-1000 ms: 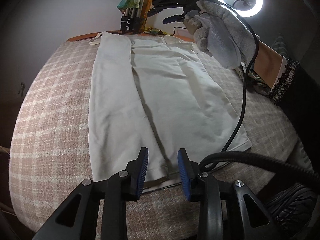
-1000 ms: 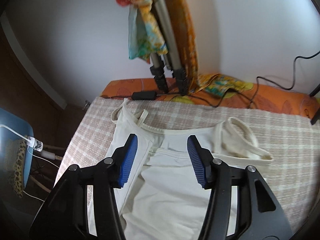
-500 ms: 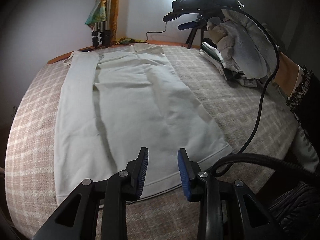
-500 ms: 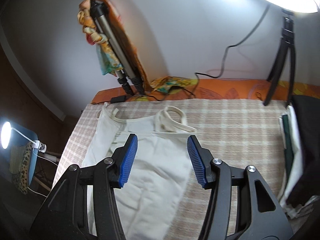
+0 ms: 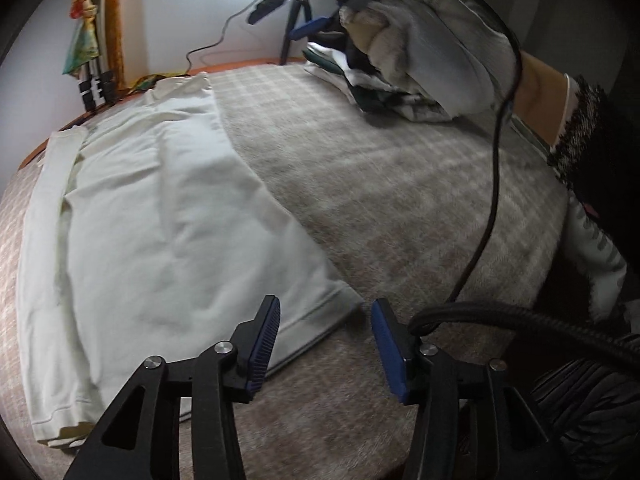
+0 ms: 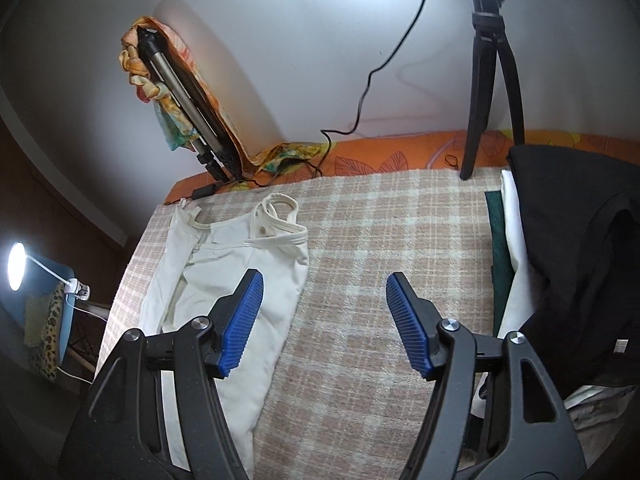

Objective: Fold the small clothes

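Note:
A cream tank top (image 5: 152, 216) lies flat on the plaid-covered table, its left side folded inward; it also shows in the right wrist view (image 6: 236, 276) with its straps at the far end. My left gripper (image 5: 324, 344) is open and empty, just above the top's near right hem corner. My right gripper (image 6: 324, 324) is open and empty, held above bare plaid cloth to the right of the top. In the left wrist view the right gripper (image 5: 296, 4) is held by a gloved hand high at the far side.
A pile of clothes (image 6: 568, 264), black, white and green, lies at the table's right (image 5: 380, 80). A black tripod (image 6: 488, 72) and a cloth-draped tripod (image 6: 184, 112) stand at the far edge with cables. A black cable (image 5: 492, 184) hangs across the right side.
Both grippers have swung to the right. The left one now sits by the hem's right corner instead of its middle. The right one moved from over the neckline to bare cloth, jaws wider.

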Available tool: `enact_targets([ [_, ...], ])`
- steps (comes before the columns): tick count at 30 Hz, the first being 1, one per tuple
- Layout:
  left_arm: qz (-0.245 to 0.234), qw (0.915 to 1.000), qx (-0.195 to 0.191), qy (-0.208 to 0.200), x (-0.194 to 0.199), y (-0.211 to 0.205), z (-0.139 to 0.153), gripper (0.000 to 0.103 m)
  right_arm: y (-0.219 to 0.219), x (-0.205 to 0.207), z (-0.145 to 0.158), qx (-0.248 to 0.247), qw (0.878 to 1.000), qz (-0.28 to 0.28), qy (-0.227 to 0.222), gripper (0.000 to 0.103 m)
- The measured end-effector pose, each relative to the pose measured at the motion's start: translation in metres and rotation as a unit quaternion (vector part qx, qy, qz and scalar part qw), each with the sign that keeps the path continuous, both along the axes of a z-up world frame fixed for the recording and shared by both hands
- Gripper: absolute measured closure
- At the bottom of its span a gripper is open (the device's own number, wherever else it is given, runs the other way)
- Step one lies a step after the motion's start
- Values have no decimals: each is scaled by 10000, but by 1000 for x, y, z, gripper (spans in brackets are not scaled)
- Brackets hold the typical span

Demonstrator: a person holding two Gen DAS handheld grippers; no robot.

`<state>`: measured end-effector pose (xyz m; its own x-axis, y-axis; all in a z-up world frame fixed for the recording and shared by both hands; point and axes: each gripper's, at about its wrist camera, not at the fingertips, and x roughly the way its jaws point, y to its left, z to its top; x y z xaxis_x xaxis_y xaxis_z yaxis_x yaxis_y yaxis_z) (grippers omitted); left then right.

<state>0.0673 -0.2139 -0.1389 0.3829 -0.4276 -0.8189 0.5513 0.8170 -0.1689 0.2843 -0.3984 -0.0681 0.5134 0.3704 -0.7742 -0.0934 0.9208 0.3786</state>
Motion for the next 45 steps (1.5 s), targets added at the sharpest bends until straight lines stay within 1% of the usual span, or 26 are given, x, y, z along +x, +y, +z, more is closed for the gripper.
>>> enact_targets([
  [2, -29, 9999, 99, 5, 0, -8, -5, 53, -1, 3, -9, 57, 10000, 29, 61, 36],
  [4, 40, 9998, 190, 7, 2, -12, -9, 53, 3, 7, -17, 105, 9998, 71, 118, 36],
  [6, 133, 9997, 221, 13, 6, -13, -12, 60, 10, 14, -27, 140, 9997, 119, 185, 36],
  [7, 173, 9996, 211, 4, 8, -13, -12, 60, 13, 17, -32, 171, 9995, 137, 210, 36],
  [8, 192, 9997, 169, 11, 9, -12, -12, 64, 18, 21, -37, 225, 9993, 157, 248, 36],
  [9, 222, 9996, 156, 8, 10, -11, -12, 71, 22, 25, -41, 278, 9991, 172, 276, 36],
  [10, 263, 9995, 161, -3, 11, -10, -13, 76, 26, 28, -45, 313, 9989, 179, 300, 36],
  [12, 342, 9994, 113, -4, 12, -4, -13, 92, 35, 37, -54, 372, 9985, 188, 353, 36],
  [14, 409, 9991, -53, 76, 14, 3, -12, 99, 44, 46, -62, 387, 9983, 205, 393, 36],
  [15, 454, 9989, -114, 91, 14, 6, -11, 100, 48, 50, -65, 362, 9983, 203, 400, 36],
  [20, 546, 9979, -362, 5, 7, 15, 0, 101, 62, 68, -82, 276, 9983, 166, 477, 36],
  [22, 610, 9972, -433, 5, 3, 17, 4, 101, 64, 72, -87, 257, 9983, 143, 506, 44],
  [24, 652, 9966, -506, 35, 3, 21, 7, 102, 65, 75, -94, 272, 9978, 155, 588, 61],
  [25, 675, 9962, -552, 67, 4, 23, 7, 102, 66, 76, -96, 336, 9973, 151, 640, 73],
  [26, 694, 9958, -592, 99, 4, 24, 8, 102, 67, 76, -97, 353, 9971, 167, 657, 79],
  [27, 712, 9954, -624, 123, 5, 26, 8, 102, 68, 77, -98, 395, 9967, 193, 675, 90],
  [28, 728, 9952, -646, 131, 6, 28, 8, 102, 69, 77, -98, 422, 9965, 202, 689, 93],
  [32, 821, 9934, -786, 172, 5, 36, 12, 102, 69, 80, -93, 413, 9967, 41, 691, 97],
  [36, 914, 9915, -915, 124, 2, 46, 18, 102, 71, 79, -74, 494, 9969, -52, 609, 98],
  [41, 1126, 9873, -1106, 154, -2, 68, 23, 102, 93, 77, -47, 285, 9985, 38, 473, 98],
  [45, 1306, 9844, -1173, 126, -6, 87, 26, 102, 116, 79, -30, 60, 9992, 89, 397, 98],
])
